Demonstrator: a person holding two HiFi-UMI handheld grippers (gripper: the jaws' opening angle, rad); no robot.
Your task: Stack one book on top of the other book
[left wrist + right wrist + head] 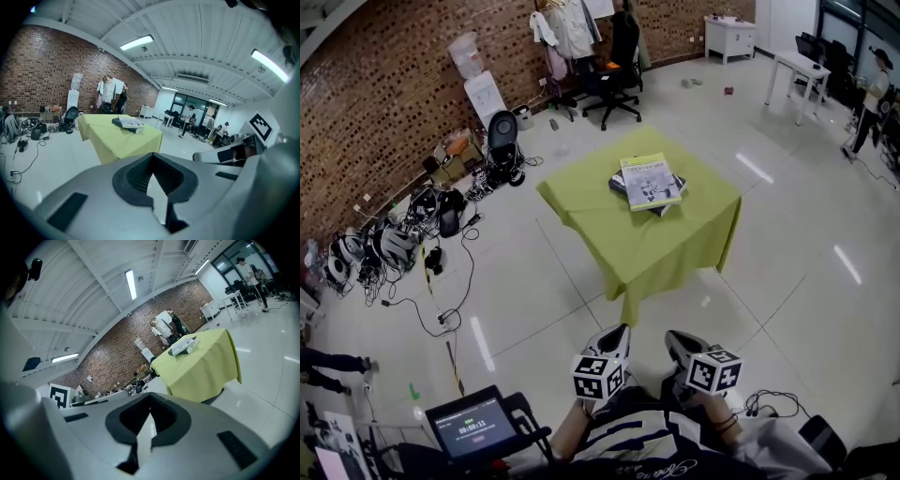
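The table [666, 248], draped in a yellow-green cloth, stands well apart from you across a stretch of white floor [534, 281]. On it the light book [650, 181] lies flat on top of the dark book [617, 183], whose edges poke out at the left and at the near corner. The stack sits toward the far side of the tabletop.

You hold both tools close to your body. The left gripper [617, 333] has its jaws closed with nothing between them, and so does the right gripper [675, 339].

Along the brick wall to your left lies a tangle of cables and gear [403, 239]. A black office chair [614, 75] stands beyond the table and a white desk [729, 37] in the far corner. A small screen [473, 427] sits by your left side.
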